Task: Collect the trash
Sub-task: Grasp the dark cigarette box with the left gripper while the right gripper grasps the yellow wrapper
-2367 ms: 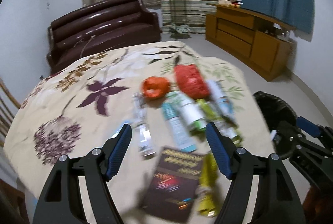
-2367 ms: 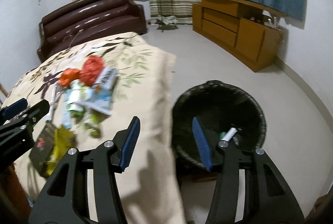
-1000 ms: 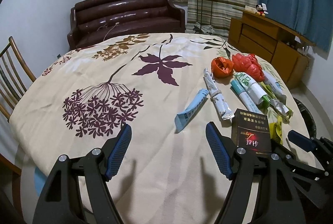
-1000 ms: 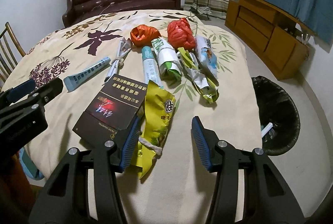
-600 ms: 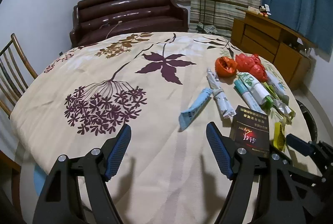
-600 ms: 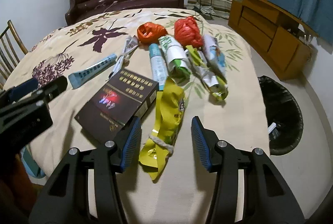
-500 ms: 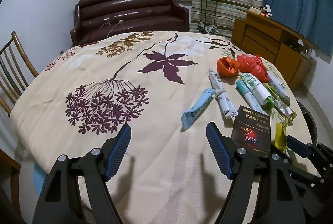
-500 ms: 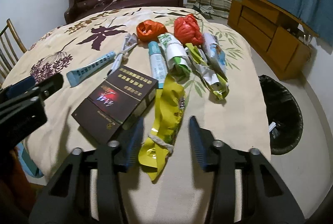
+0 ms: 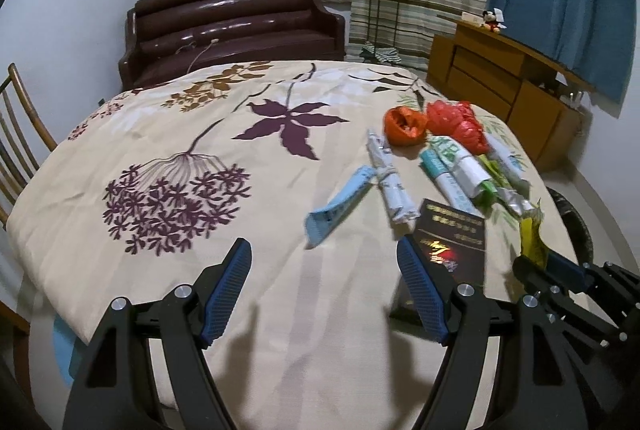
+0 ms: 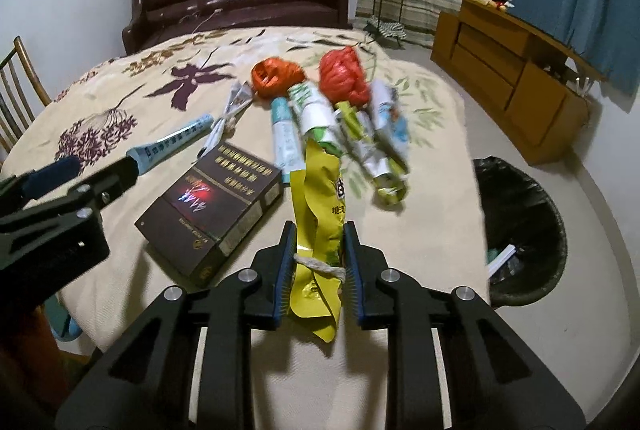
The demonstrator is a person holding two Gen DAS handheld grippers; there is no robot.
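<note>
Counter (image 9: 328, 302) covered by cream cloth with purple and brown floral print. On it, toward its right side: dark flat box (image 10: 212, 206), light blue tube (image 10: 172, 144), tied white wrapper (image 9: 390, 186), orange bag (image 10: 276, 76), red bag (image 10: 344, 76), rolled green-white packets (image 10: 316, 122), crumpled foil wrappers (image 10: 380, 154), yellow snack bag (image 10: 320, 222).

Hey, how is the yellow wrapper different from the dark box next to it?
The yellow wrapper is thin, crinkled and tied with string; the dark box is rigid and rectangular. The wrapper is pinched in the right tool; the box lies free on the tablecloth. Both carry printed lettering.
</note>
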